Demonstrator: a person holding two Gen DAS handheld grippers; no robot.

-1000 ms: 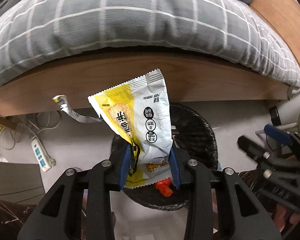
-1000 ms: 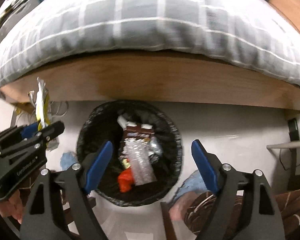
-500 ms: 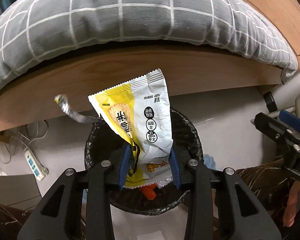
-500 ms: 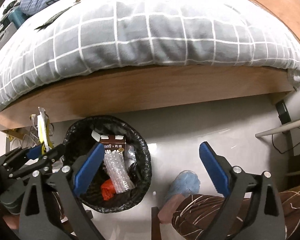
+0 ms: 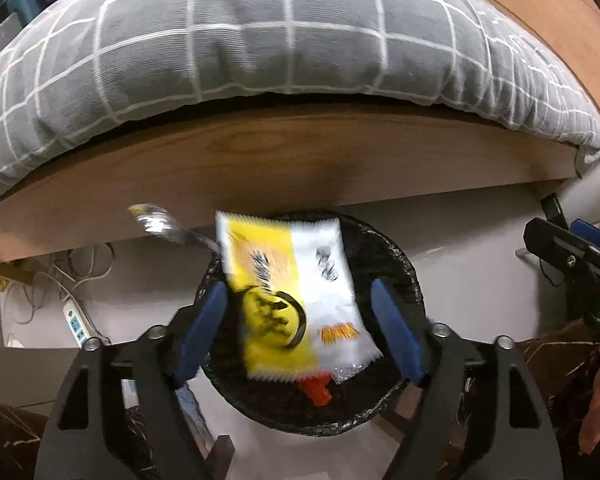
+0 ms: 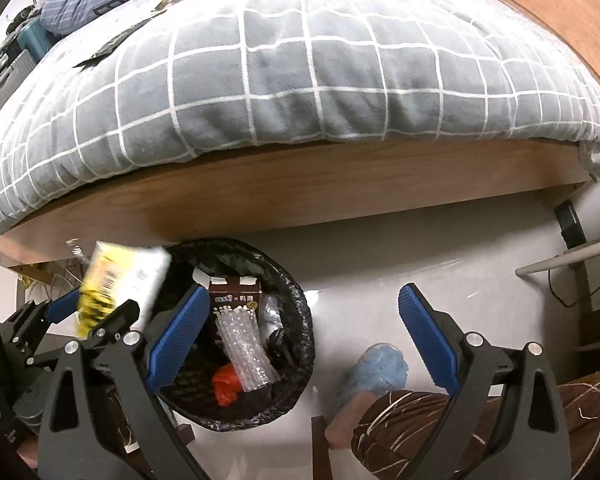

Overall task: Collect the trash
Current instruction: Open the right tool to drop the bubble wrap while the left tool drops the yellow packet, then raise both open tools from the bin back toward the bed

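From the left wrist view, the left gripper (image 5: 302, 322) points steeply down over a round bin lined with a black bag (image 5: 404, 268) at the lower centre of the frame; its blue pads have just been opening and now stand apart, and the yellow-and-white snack wrapper (image 5: 296, 300) sits blurred between them, touching neither pad, above the bin's mouth. A crinkled silver strip (image 5: 168, 228) trails off the wrapper's upper left corner. A red scrap (image 5: 318, 390) shows in the bin below the wrapper. Above runs the wooden bed frame (image 5: 260, 160) under a grey checked duvet (image 5: 260, 40), and a white power strip (image 5: 74, 322) lies on the floor at left. From the right wrist view, the right gripper (image 6: 304, 336) is spread wide with nothing between its pads. The bin (image 6: 300, 344) is at lower left, holding a brown carton (image 6: 236, 300), bubble wrap (image 6: 246, 350) and the red scrap (image 6: 226, 384). The wrapper (image 6: 120, 284) hangs blurred at the bin's upper left rim, over the left gripper (image 6: 94, 312). A blue slipper (image 6: 378, 370) sits at lower right.
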